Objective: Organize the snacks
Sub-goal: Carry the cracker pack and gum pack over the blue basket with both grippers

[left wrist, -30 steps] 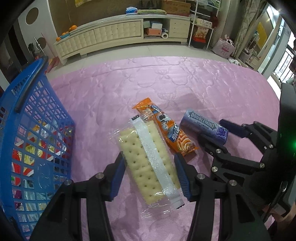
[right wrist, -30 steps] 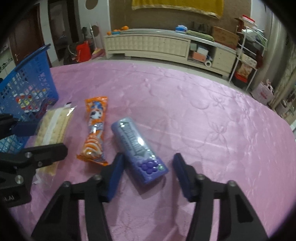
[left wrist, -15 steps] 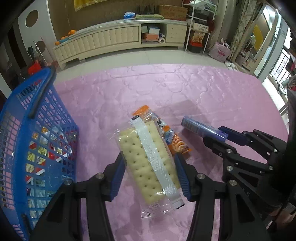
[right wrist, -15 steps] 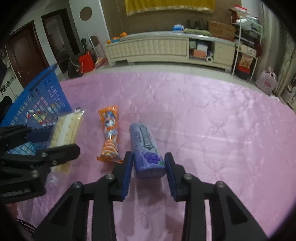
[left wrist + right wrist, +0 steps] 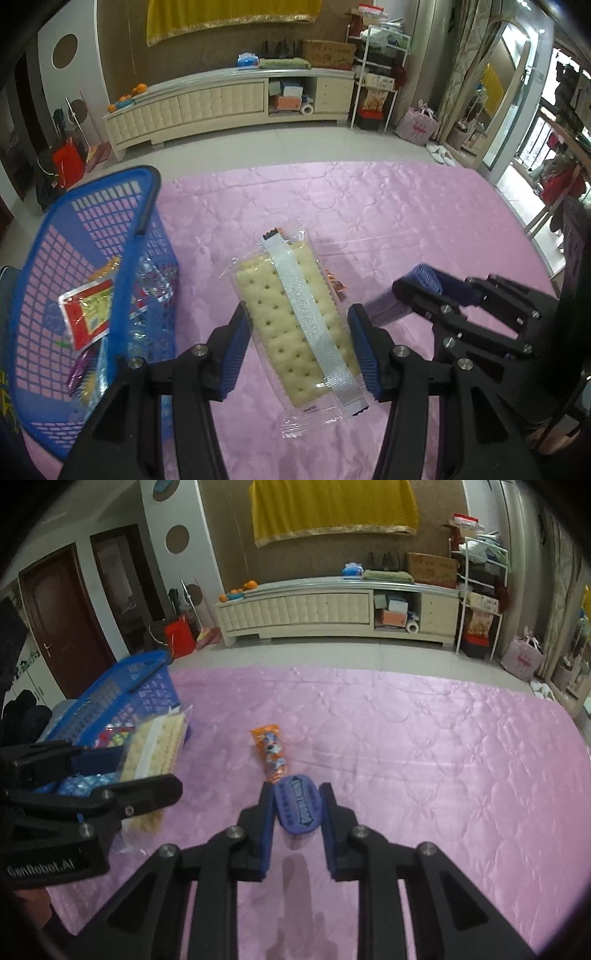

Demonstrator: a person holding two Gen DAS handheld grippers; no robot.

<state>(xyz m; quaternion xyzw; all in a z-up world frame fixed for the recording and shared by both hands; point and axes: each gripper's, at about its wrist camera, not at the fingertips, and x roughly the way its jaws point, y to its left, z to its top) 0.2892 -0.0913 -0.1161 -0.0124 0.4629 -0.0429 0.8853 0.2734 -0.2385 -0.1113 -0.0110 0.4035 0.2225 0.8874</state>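
Since the earlier frames both packs are rising off the pink bed (image 5: pixel 424 738). The left tool (image 5: pixel 299 347) is gripping one clear cracker pack (image 5: pixel 295 325); its print is unreadable. The right tool (image 5: pixel 297 812) is closing on one purple gum container (image 5: pixel 297 806), lettering blurred. One orange snack packet (image 5: pixel 271 753) is lying on the bed. One blue basket (image 5: pixel 92 258) is holding wrapped snacks. "GenRobot.AI" is showing on the left tool's body.

Dim indoor light, fisheye-warped edges, slight blur.
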